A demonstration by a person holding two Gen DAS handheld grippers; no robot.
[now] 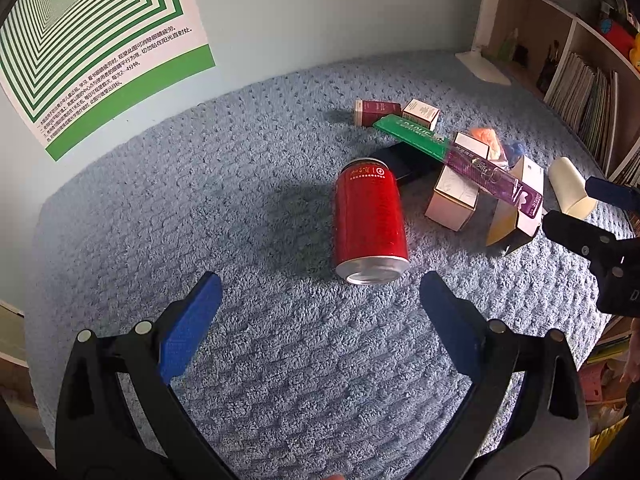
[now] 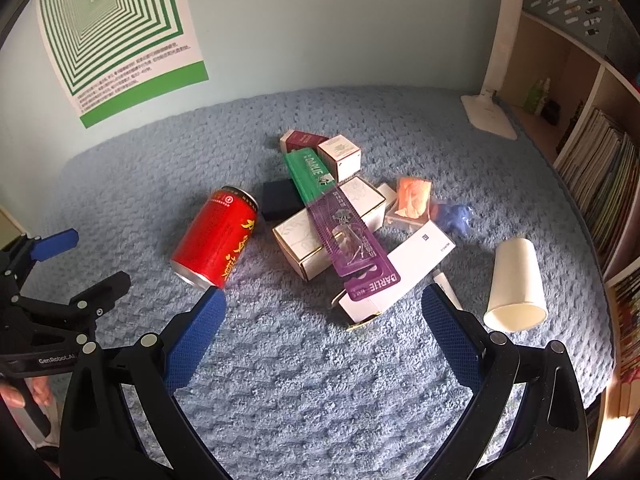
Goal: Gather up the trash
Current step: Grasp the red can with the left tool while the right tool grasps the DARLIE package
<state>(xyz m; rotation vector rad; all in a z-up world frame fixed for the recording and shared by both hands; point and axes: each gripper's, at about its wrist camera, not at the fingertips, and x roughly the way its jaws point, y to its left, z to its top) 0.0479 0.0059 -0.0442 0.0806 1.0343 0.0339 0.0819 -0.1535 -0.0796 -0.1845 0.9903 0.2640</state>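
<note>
A red drink can (image 1: pixel 370 220) (image 2: pixel 216 238) lies on its side on the blue carpet, just ahead of my open left gripper (image 1: pixel 320 280). Right of it is a pile of trash: a green and purple toothpaste box (image 1: pixel 460 156) (image 2: pixel 340 228) across white cartons (image 1: pixel 454 196) (image 2: pixel 320 236), a maroon box (image 1: pixel 376 112) (image 2: pixel 302 140), a black box (image 2: pixel 280 198) and an orange wrapper (image 2: pixel 414 198). A white paper cup (image 2: pixel 516 284) (image 1: pixel 570 188) lies at the right. My right gripper (image 2: pixel 322 298) is open in front of the pile, with nothing held.
A green striped poster (image 2: pixel 116 36) hangs on the pale wall behind. A white desk lamp (image 2: pixel 496 68) stands at the back right. Shelves with books (image 2: pixel 608 184) line the right side. A hand (image 2: pixel 24 392) holds the left gripper's handle.
</note>
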